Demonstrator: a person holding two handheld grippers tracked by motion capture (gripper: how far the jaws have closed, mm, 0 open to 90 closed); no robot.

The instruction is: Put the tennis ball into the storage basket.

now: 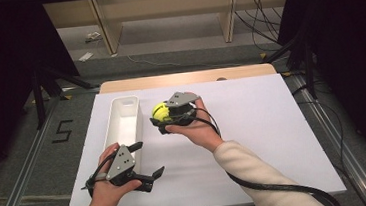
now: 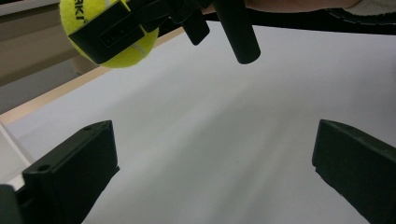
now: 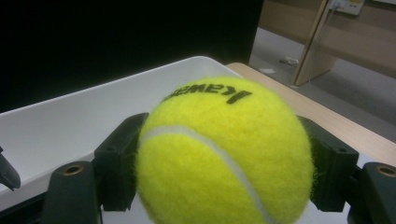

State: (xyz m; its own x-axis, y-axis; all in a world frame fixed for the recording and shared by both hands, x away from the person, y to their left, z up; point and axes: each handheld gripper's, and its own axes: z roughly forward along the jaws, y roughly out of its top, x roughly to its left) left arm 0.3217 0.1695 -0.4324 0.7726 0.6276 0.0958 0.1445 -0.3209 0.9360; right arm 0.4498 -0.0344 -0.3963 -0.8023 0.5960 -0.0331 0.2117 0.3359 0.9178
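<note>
The right gripper [image 1: 164,115] pinches the yellow tennis ball [image 1: 160,112] between its jaws, lifted just beside the right wall of the white rectangular bin [image 1: 124,119], whose long axis runs away from the person. The ball is round, so no axis matters; the bin lies just left of it. The left gripper [image 1: 148,161], jaws spread and empty, rests nearer the person.

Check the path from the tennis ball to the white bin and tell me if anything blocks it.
Nothing visible does. The right gripper holds the tennis ball just beside the white bin, whose inside looks bare. The left gripper sits nearer the person, jaws open.
</note>
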